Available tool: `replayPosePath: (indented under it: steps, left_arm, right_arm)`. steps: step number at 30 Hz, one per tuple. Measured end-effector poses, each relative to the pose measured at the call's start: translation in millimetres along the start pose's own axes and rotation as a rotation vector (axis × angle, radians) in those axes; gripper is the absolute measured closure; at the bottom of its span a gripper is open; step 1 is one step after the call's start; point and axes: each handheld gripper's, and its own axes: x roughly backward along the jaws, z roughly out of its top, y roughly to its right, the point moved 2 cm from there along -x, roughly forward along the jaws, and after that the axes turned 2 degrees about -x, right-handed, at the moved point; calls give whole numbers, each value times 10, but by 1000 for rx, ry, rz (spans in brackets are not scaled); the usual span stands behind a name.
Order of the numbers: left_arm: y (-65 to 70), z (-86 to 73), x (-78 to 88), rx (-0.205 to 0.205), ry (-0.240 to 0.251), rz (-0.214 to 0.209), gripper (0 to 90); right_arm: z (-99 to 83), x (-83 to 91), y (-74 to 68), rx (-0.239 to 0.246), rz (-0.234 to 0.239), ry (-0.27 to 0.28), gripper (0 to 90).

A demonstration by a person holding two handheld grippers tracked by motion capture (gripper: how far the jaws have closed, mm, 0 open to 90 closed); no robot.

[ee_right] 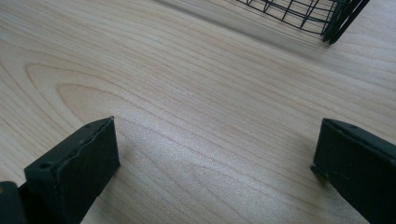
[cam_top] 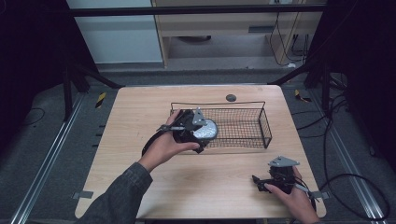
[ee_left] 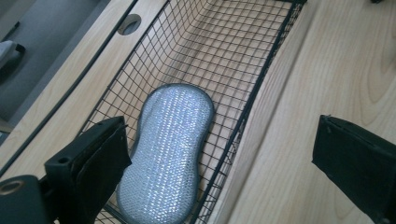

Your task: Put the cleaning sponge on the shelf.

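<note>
1. Left gripper (cam_top: 198, 130) hangs over the wire basket's (cam_top: 266, 122) nine o'clock end, jaws spread wide and holding nothing.
2. The silver scrubbing pad (ee_left: 166, 151) lies flat on the basket floor, one jaw above the mesh beside it, the other out over the table (ee_left: 327, 70).
3. Right gripper (cam_top: 261, 182) sits low at the table's five o'clock corner, jaws apart over bare wood, well clear of the basket.
</note>
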Motion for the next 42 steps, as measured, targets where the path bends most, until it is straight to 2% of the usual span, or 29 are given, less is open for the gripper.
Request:
replayPosePath:
  steps: [5,11,13,18,24,27,29,34,35,36,37,39,42]
  left_arm:
    - [115,-31,55,2,8,1,29]
    - [242,-169,139,33,12,-8,30]
    - [267,-240,172,41,7,3,30]
    - [265,-451,293,81,18,-4,32]
    - [224,-732,427,131,16,28,32]
    - [207,-910,478,151,-8,50,31]
    - [174,-1039,521,168,-19,64,32]
    - [15,-1383,618,242,-42,98,31]
    - [-25,-1448,621,256,-47,106,31]
    - [-25,-1448,621,256,-47,106,31]
    - [-114,-1570,617,275,-62,125,32]
    - [-193,-1667,600,316,-58,128,33]
    - [-310,-1785,562,339,-72,137,33]
  right_arm:
    - [0,0,-1,-1,-1,0,3]
    - [-4,3,-6,-5,-1,4,3]
    - [-6,5,-9,-7,-2,4,3]
    - [-7,6,-10,-8,-2,3,3]
    - [-7,6,-10,-8,-2,3,3]
    - [-8,6,-11,-9,-2,4,3]
    - [-8,7,-11,-9,-3,4,3]
    - [-8,7,-11,-10,-3,4,3]
    - [-8,7,-11,-9,-3,4,3]
    - [-8,7,-11,-9,-3,4,3]
    - [-8,7,-11,-9,-3,4,3]
    - [-8,7,-11,-9,-3,4,3]
    - [-8,7,-11,-10,-3,4,3]
